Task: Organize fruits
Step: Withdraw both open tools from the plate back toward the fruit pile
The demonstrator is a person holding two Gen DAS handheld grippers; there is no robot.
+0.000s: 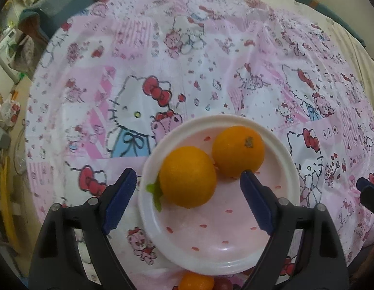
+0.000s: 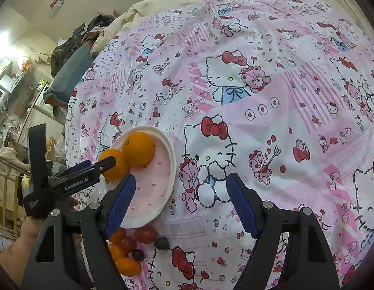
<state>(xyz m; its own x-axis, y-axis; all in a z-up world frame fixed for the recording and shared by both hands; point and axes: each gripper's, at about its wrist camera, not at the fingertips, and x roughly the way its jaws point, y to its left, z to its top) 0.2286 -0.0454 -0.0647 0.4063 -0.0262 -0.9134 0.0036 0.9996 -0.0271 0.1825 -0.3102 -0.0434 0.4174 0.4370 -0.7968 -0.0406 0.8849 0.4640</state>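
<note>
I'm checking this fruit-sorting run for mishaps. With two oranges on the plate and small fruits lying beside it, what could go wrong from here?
1. The near orange sits toward the plate edge, between the open left gripper fingers; a nudge could roll it off.
2. The plate rests on a soft, wrinkled sheet, so it may tip under uneven weight.
3. The small fruits are loose on the sheet by the open right gripper; they could roll away.
</note>
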